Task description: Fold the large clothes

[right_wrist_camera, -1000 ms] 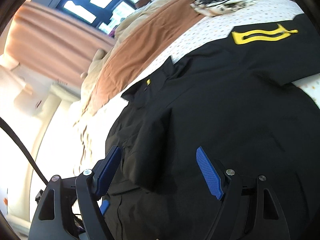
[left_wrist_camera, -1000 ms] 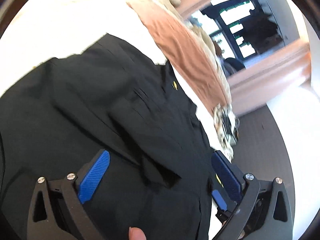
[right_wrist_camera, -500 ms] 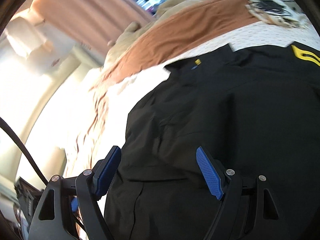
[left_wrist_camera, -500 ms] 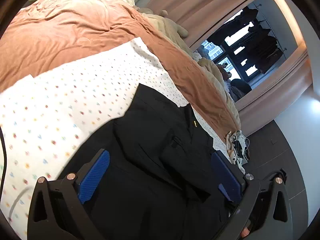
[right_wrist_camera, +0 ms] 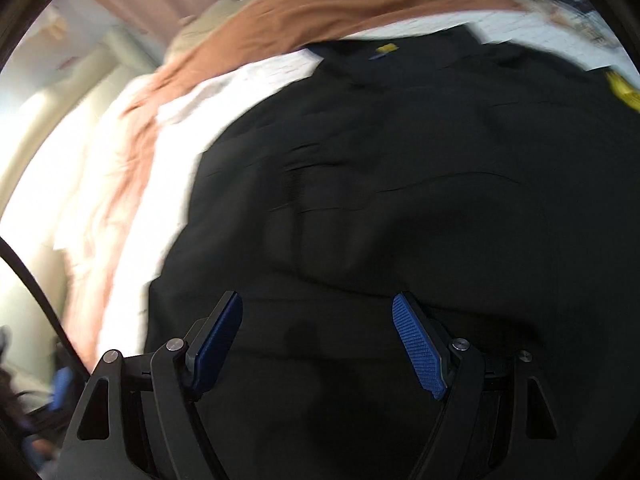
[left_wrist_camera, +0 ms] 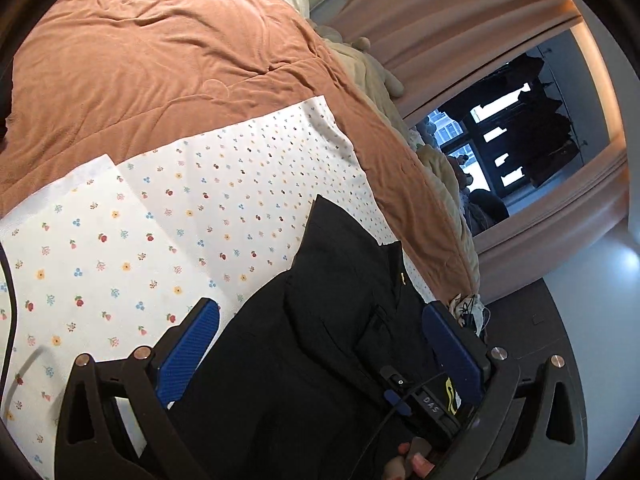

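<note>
A large black shirt (left_wrist_camera: pixel 320 340) with small yellow marks lies spread on the flowered sheet (left_wrist_camera: pixel 120 248) of a bed. In the left wrist view my left gripper (left_wrist_camera: pixel 320 348) hovers over the shirt's near part, its blue pads wide apart with nothing pinched. The right wrist view is blurred; the same black shirt (right_wrist_camera: pixel 400 200) fills it, its collar with a yellow tag (right_wrist_camera: pixel 386 48) at the top. My right gripper (right_wrist_camera: pixel 320 344) hangs just above the cloth, jaws apart and empty. The other gripper's body (left_wrist_camera: pixel 424 408) and a fingertip (left_wrist_camera: pixel 416 456) show at the left view's bottom right.
A rust-brown blanket (left_wrist_camera: pixel 160 60) covers the far side of the bed, with cream bedding (left_wrist_camera: pixel 372 76) along its edge. Pink curtains (left_wrist_camera: pixel 440 12) and a dark window (left_wrist_camera: pixel 508 128) stand beyond. A bundle of cables on cloth (left_wrist_camera: pixel 468 308) lies at the bed's far corner.
The left gripper has pulled back from the shirt, so more sheet and blanket show. The right gripper has swung in lower over the black cloth, rolling as it went. Both stayed open.
</note>
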A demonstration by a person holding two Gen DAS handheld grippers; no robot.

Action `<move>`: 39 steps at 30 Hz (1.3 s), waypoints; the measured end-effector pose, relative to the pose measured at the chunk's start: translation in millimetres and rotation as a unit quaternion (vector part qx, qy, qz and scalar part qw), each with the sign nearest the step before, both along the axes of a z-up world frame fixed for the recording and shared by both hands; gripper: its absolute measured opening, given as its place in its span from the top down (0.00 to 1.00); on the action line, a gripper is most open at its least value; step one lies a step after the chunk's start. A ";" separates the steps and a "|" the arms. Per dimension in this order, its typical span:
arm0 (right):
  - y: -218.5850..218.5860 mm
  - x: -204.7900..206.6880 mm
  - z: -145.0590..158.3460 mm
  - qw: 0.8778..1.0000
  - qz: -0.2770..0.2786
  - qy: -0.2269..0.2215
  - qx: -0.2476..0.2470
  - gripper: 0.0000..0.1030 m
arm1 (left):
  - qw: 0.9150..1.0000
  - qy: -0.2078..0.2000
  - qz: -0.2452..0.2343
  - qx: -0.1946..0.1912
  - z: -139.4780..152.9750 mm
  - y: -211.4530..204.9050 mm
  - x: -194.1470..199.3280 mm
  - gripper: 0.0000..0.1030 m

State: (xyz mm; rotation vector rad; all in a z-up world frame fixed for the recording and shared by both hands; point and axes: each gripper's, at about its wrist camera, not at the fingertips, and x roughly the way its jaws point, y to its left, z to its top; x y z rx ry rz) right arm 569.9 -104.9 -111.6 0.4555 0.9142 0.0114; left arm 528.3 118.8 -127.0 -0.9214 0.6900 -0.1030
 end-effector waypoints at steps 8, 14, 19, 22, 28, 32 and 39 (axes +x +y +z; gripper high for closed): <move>-12.2 -13.0 4.9 1.000 -0.011 0.000 -0.020 0.26 | 1.000 0.000 0.002 -0.013 0.1 4.3 -2.6 0.00; 17.1 -9.9 32.4 0.998 0.041 -0.031 -0.039 0.26 | 1.000 0.003 0.005 -0.019 -0.9 6.9 -4.1 0.00; 30.3 12.4 18.6 0.994 0.044 -0.004 -0.096 0.26 | 1.000 0.010 0.019 -0.015 -2.7 15.0 -5.8 0.00; 41.1 31.7 5.5 0.991 0.047 0.012 -0.124 0.26 | 0.999 0.016 0.027 -0.015 -4.6 19.1 -5.1 0.00; 53.5 53.7 -23.3 0.979 0.031 0.042 -0.198 0.29 | 0.999 0.022 0.027 -0.015 -8.7 16.2 -1.4 0.00; 41.6 57.9 -31.0 0.982 0.033 0.032 -0.184 0.50 | 0.999 0.024 0.027 -0.013 -7.9 11.7 -0.6 0.00; -9.1 34.4 0.3 0.990 0.051 -0.002 -0.130 0.69 | 0.999 0.026 0.015 -0.013 -1.6 -10.7 0.1 0.00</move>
